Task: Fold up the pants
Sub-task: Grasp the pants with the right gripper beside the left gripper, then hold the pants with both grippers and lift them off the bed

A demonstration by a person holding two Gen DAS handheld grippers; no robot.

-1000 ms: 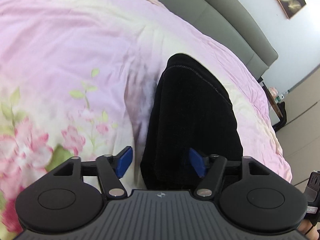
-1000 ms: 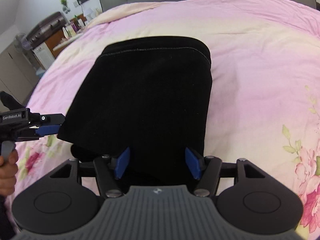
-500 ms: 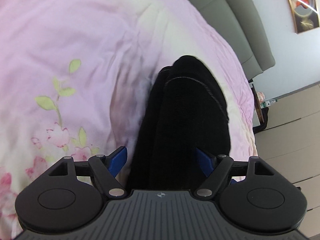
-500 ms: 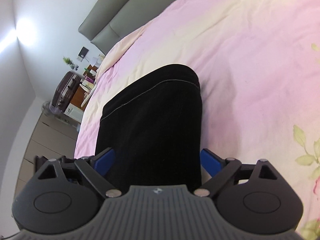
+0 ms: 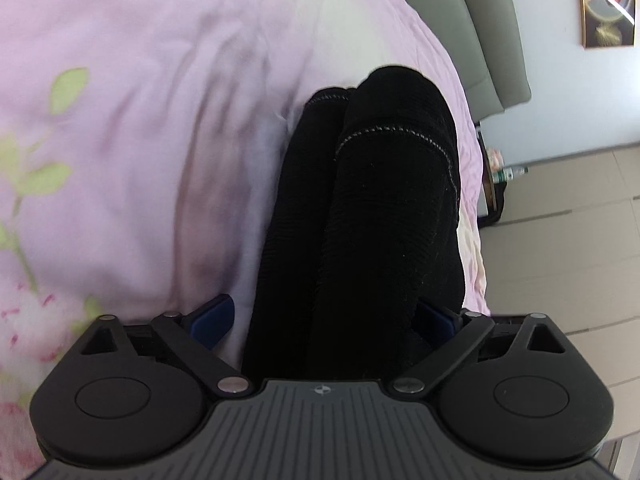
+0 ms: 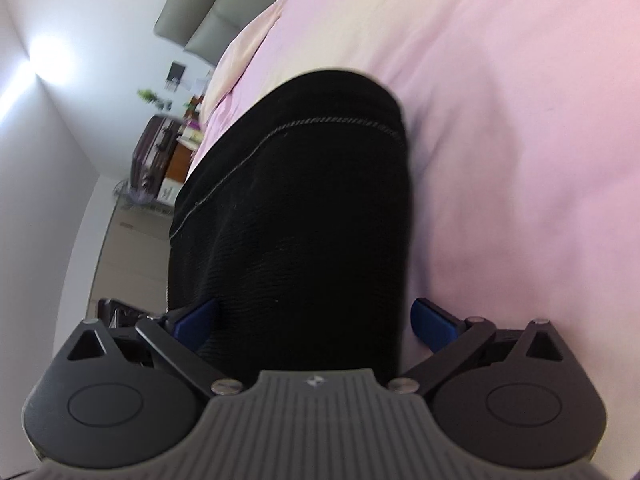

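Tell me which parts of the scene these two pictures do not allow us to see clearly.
- Left wrist view: the near end of the black pants is cut off by the left tongs body.
- Right wrist view: the pants cover the bed beneath them; their near end disappears behind the right tongs.
- Right wrist view: shelf items are too small and blurred.

The pants (image 5: pixel 372 216) are black, of a finely ribbed knit, with a line of pale stitching running across near the far end. In the left wrist view they fill the centre of the frame, running from the bottom middle up to a rounded end just above centre, bunched into two thick folds side by side. In the right wrist view the pants (image 6: pixel 296 232) show as one broad, smooth dark mass, centre frame, its rounded far end in the upper middle.
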